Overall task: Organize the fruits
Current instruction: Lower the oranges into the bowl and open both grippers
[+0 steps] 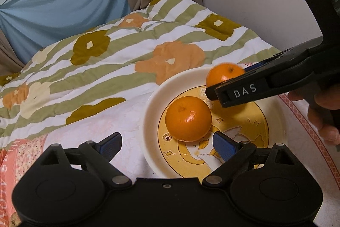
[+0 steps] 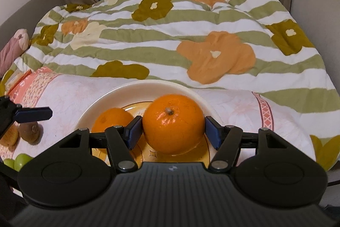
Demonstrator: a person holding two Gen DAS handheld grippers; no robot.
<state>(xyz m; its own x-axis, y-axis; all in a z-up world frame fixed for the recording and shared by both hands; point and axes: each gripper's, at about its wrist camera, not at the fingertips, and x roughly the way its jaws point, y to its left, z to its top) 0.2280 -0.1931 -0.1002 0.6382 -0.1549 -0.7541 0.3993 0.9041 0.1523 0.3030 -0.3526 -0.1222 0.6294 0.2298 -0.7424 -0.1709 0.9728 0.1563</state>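
Note:
A white plate (image 1: 153, 103) with a yellow cartoon centre lies on a pink cloth. One orange (image 1: 188, 118) rests in it, just ahead of my left gripper (image 1: 167, 143), whose jaws stand wide open and touch nothing. A second orange (image 2: 172, 122), stem up, sits low over the plate (image 2: 102, 99) between the blue pads of my right gripper (image 2: 173, 131), which lie against its sides. From the left wrist, that orange (image 1: 225, 76) shows at the plate's far side inside the right gripper (image 1: 230, 80). The resting orange (image 2: 112, 120) is partly hidden behind the right gripper's left finger.
Two brown kiwis (image 2: 29, 129) and green fruits (image 2: 19, 160) lie left of the plate, near a finger of the left gripper (image 2: 34, 114). A flowered, striped quilt (image 2: 170, 39) rises right behind the plate. A person's hand (image 1: 318, 112) holds the right gripper's handle.

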